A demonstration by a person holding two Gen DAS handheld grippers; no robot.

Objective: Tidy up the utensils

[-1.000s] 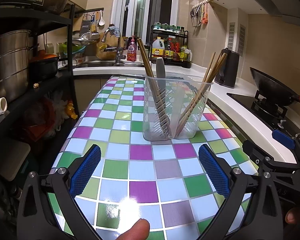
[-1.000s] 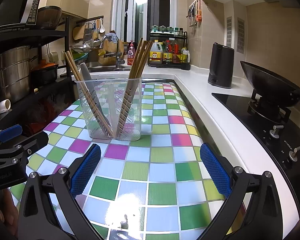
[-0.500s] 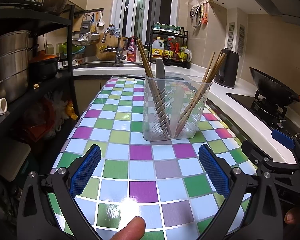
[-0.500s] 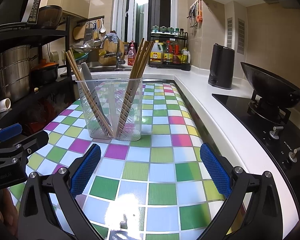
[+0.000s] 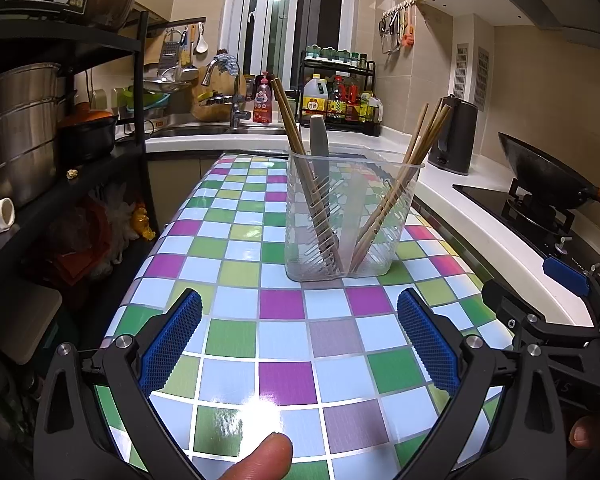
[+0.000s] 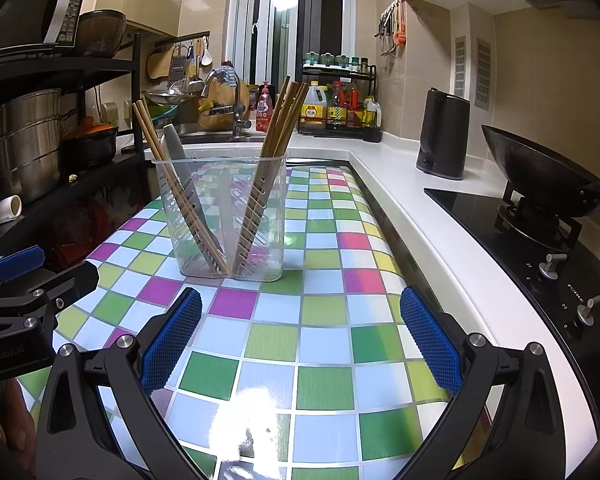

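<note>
**Both grippers spread and empty, holder standing mid-table**

The clear plastic holder [image 5: 350, 216] stands upright on the checkered table [image 5: 236, 280], roughly midway across its width and well short of the near edge. One bundle of wooden chopsticks [image 5: 300, 160] leans left in its left compartment beside a grey utensil handle [image 5: 319, 148]; a second bundle of chopsticks [image 5: 404, 176] leans right in the right compartment.

The left gripper [image 5: 300, 344] hovers over the near part of the table, its blue pads [image 5: 172, 340] wide apart with nothing between them. A fingertip [image 5: 264, 458] shows at the bottom edge of the left wrist view. The right gripper [image 6: 300, 340] is likewise spread and empty, just right of the left one and a little right of the holder.

Bare tabletop lies between both grippers and the holder. The table's left edge drops off toward a dark shelf rack [image 5: 60, 160] holding pots. Its right edge runs along a white counter [image 6: 440, 248], past which sit a stove [image 6: 540, 248], a wok [image 6: 540, 176] and a kettle [image 6: 442, 136].
</note>
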